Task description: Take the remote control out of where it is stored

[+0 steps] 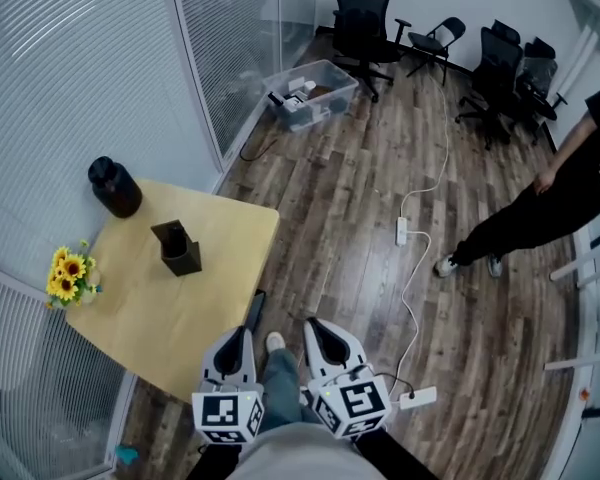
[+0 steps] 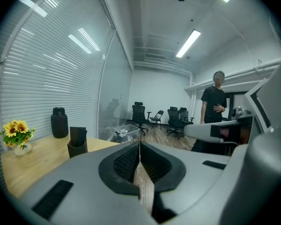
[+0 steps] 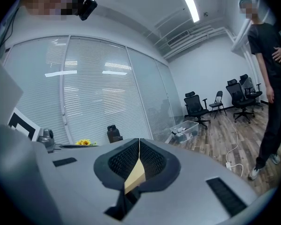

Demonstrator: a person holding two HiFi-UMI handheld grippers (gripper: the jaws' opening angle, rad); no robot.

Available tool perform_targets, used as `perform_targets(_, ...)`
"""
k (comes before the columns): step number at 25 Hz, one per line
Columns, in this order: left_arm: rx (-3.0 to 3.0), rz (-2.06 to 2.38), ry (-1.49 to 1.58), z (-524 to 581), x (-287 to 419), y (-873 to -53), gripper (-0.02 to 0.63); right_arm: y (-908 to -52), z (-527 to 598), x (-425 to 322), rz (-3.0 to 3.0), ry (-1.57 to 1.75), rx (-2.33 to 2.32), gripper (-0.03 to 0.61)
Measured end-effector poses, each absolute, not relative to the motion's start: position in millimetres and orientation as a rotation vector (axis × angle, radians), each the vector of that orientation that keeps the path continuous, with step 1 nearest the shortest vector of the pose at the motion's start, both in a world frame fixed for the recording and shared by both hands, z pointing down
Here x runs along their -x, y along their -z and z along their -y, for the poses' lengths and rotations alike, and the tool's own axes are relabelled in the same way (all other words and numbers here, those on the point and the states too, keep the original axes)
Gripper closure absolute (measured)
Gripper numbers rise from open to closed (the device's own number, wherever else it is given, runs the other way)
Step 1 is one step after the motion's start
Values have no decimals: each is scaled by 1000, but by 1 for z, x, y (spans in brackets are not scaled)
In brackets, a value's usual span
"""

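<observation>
While shut, empty: L gripper (image 1: pixel 246 332), R gripper (image 1: pixel 316 325).

Dark remote control (image 1: pixel 169 234) stands upright in its brown holder (image 1: pixel 183 259) (top poking out) on the table (image 1: pixel 140 313).

Bright, even indoor light from ceiling strip lamps (image 2: pixel 189 42). Their reflections streak the blinds (image 2: pixel 47 88). Shadows faint on the surface (image 1: pixel 180 313). Both gripper views are heavily fisheye with dark vignetted corners. Head view is sharp, with bowed edges.
</observation>
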State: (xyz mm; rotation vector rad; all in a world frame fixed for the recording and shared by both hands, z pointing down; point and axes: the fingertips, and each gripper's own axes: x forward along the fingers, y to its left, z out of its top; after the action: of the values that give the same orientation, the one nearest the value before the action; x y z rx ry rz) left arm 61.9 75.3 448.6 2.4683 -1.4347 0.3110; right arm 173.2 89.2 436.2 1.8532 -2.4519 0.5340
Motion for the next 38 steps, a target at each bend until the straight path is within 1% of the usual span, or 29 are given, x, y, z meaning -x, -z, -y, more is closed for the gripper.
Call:
perform_targets(6,-2453,1512,-294,-12,-56,-442,604,-430,-34,-167,2473,-514,-1817,572)
perform_targets(15,-2390,1604,-274,72,-24,-447,604,-428,59,-160,2441,-500,-1822,572)
perform_targets(18,-2358,1623,-272,94,-10,-452,604,-434,84,-149,2422,-542,-1812,572)
perform_targets(21,-2322,1645,-268,110,5,-457,604,-441,101,-135,2422,-597,-1773,572)
perform_targets(30,-2200,1732,-265,138,44,-477,601,-447,123,-101,2448,-611,-1643,572)
perform_targets(35,-2151,1789,-284,152,59,-491,546,-444,135,-87,2505,-588,-1555,572)
perform_targets(38,-2118,1828,-323,163,66,-502,501,-441,145,-84,2526,-564,-1528,572)
